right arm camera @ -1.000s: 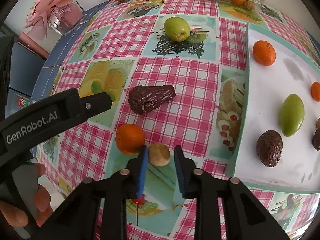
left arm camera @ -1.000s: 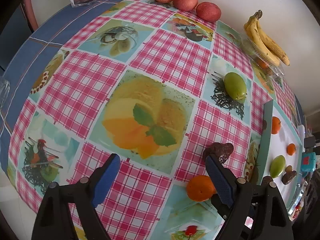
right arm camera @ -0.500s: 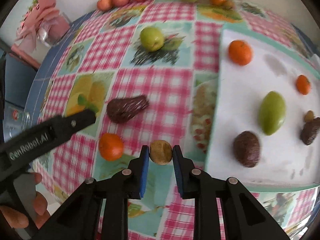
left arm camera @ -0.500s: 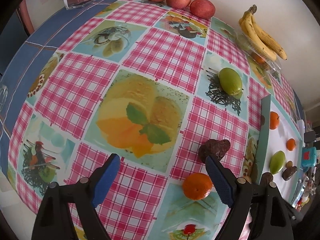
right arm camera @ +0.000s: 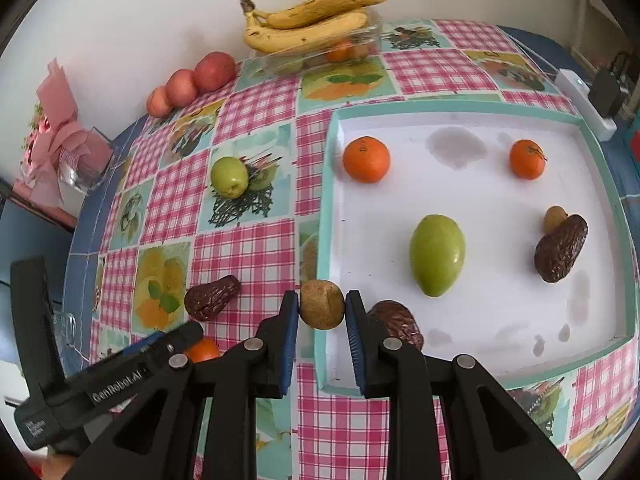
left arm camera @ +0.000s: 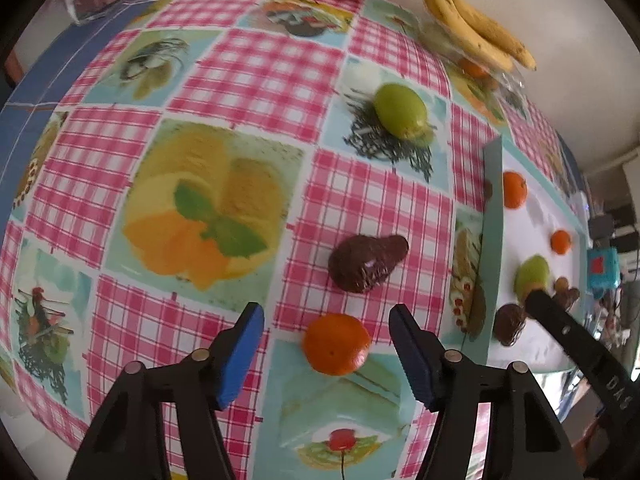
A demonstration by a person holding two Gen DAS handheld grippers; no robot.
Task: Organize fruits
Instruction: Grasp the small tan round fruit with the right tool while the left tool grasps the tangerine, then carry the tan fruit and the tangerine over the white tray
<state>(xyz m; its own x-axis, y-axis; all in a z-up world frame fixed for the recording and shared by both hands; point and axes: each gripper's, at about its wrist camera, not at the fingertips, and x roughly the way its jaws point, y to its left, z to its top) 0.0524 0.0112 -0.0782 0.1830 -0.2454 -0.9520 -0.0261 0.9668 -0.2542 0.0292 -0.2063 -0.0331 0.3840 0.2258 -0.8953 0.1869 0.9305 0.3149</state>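
**Operator:** While the small brown fruit is clamped, where does it sit?

**Technician:** It is pinched between the blue pads of the right gripper, clear of the cloth and over the near-left corner of the white tray. The grip crosses its widest part, probably so the round, matt, rough-skinned body cannot roll out.

**Operator:** And the left gripper?

**Technician:** Its jaws have just been closing. The orange lies between them on the tablecloth, but the pads stand apart from its dimpled skin, so nothing is gripped.

**Operator:** Why this arrangement?

**Technician:** Judged from the layout, the tray collects sorted fruit: two oranges, a smooth green oval fruit, wrinkled dark fruits and a small brown one already lie in it. A wrinkled dark fruit and a green apple lie loose on the glossy checked cloth. Bananas rest on a clear container by the wall.
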